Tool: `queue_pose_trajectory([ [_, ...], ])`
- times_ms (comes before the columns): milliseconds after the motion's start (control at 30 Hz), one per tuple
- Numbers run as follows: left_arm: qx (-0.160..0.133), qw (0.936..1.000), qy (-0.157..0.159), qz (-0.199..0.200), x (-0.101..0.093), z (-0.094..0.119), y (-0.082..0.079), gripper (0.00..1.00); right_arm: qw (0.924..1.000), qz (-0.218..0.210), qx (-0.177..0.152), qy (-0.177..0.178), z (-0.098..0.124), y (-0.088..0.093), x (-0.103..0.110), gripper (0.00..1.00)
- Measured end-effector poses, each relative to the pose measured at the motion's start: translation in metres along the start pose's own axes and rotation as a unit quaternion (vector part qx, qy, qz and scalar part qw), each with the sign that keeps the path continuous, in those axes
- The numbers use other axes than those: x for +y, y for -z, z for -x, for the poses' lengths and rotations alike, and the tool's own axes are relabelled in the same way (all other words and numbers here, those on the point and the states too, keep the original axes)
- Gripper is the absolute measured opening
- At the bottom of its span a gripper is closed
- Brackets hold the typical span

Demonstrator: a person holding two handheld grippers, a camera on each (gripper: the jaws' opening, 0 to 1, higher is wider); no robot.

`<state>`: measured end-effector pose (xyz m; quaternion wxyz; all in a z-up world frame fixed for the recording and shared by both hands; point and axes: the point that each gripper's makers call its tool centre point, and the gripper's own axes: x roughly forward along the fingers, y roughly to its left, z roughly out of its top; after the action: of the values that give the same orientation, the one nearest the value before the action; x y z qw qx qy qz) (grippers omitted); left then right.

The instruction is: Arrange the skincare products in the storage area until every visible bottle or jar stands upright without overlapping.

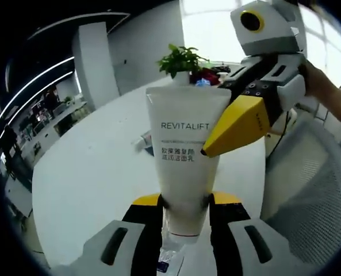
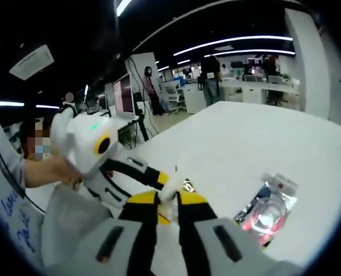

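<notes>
The round white table (image 1: 89, 172) spreads below. Above it, the left gripper (image 1: 184, 201) clamps the neck of a white REVITALIFT squeeze tube (image 1: 184, 144), held upright. The right gripper (image 1: 207, 150) pinches the tube's flat end. A clear plastic pouch (image 2: 266, 211) lies on the table.

A white table (image 2: 256, 138) is carrying a clear plastic packet (image 2: 268, 207) lying flat at four o'clock in the right gripper view, and a potted plant (image 1: 182, 63) at twelve o'clock in the left gripper view
</notes>
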<state>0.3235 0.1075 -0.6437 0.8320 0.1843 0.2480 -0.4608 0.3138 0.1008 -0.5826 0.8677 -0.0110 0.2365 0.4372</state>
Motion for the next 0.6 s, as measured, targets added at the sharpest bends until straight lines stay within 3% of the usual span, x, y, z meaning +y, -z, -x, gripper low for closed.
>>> queue_pose_trajectory([
  [600,0.02,0.9993,0.001,0.032,-0.009,-0.014,0.014,0.28,0.9995,-0.03,0.003,0.01,-0.002,0.016,-0.004,0.09],
])
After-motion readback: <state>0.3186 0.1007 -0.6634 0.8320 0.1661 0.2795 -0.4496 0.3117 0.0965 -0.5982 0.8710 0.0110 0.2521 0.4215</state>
